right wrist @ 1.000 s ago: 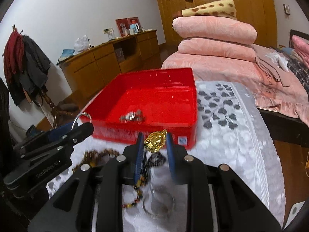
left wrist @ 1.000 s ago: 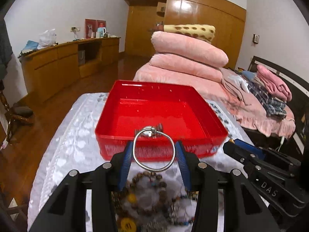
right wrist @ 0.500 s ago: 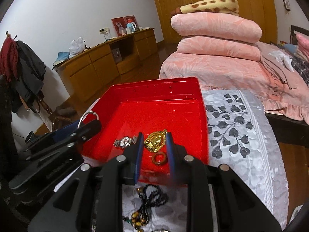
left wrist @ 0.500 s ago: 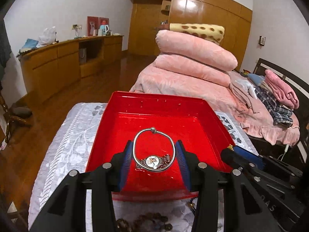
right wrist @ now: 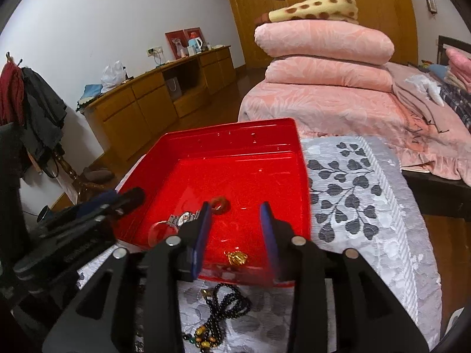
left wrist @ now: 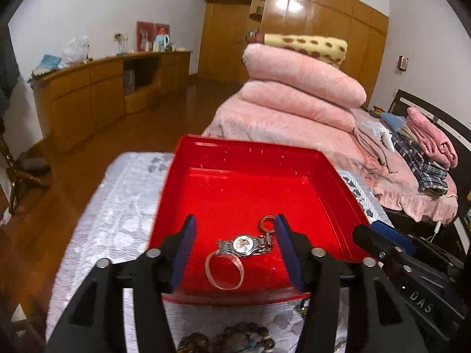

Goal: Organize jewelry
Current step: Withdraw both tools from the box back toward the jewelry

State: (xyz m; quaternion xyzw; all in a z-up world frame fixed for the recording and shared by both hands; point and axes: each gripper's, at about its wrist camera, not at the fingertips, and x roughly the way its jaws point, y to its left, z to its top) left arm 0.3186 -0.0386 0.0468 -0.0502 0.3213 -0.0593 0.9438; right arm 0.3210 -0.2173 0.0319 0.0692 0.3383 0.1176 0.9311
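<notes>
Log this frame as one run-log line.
left gripper: open, over red tray | right gripper: open | in tray: bangle, watch, gold pendant | bead necklace outside

Right gripper (right wrist: pixel 235 235) hovering over the near edge of the red tray (right wrist: pixel 297 158), jaws spread wide and gripping nothing, gold pendant (right wrist: pixel 236 258) lying on the tray floor between them. Further in, a reddish ring (right wrist: pixel 219 203), a silver watch (right wrist: pixel 184 217) and a clear bangle (right wrist: pixel 160 232) clustered at the tray's left side, with the left gripper (right wrist: pixel 129 195) poking in over that left rim. Just outside the tray, black beaded necklace (right wrist: pixel 223 306) sprawled on the grey leaf-patterned tabletop (right wrist: pixel 368 206).
</notes>
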